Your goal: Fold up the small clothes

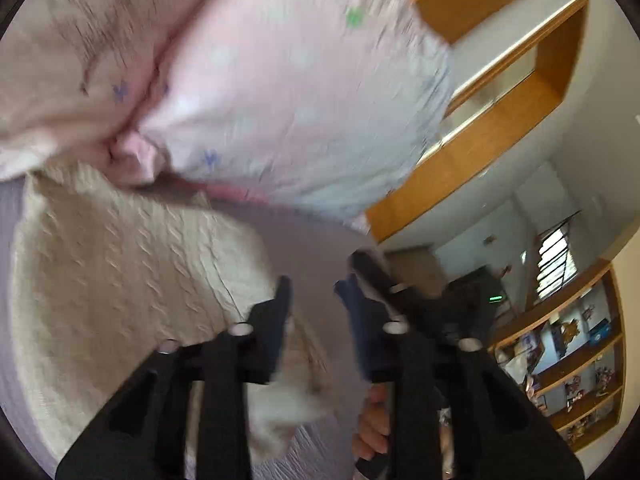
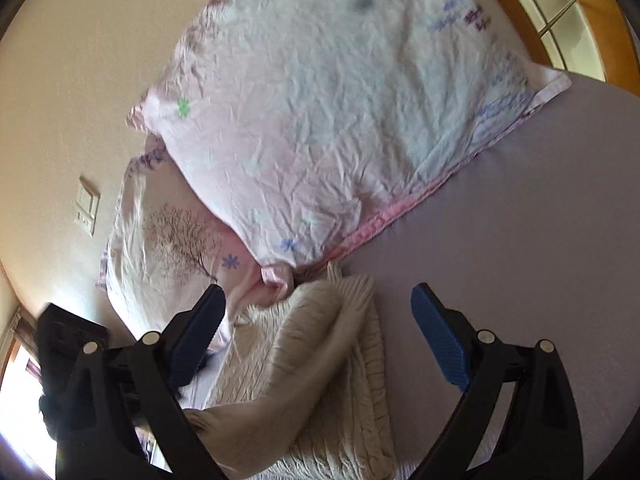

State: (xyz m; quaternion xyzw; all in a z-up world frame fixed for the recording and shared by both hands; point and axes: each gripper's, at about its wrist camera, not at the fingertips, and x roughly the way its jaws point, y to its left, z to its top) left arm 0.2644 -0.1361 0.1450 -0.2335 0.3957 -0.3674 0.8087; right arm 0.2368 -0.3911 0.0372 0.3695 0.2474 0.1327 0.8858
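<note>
Item: cream cable-knit sweater (image 2: pixel 304 364), lying on the lavender bed sheet (image 2: pixel 520 220), just below two floral pillows (image 2: pixel 320 112); its ribbed end nearly touches the pillow corner.

Left hand-held gripper (image 1: pixel 312 292): we see cream fabric bunched low between the fingers, but blur keeps us from telling whether the jaws pinch it. We cannot tell its state.

Right hand-held gripper (image 2: pixel 320 316): released, jaws spread wide, hovering over the sweater with nothing between the blue pads (image 2: pixel 440 340).

Step in hand, as we judge it: early folding, with one part of the garment lifted or doubled over; we see a thick rolled fold across its near portion.

Orientation: in the right wrist view the long axis runs from the near edge toward the pillows, ribbed end pointing away from us.

Next move, in our judgement: the open right gripper must descend on a free edge, close, and carry it across evenly.
</note>
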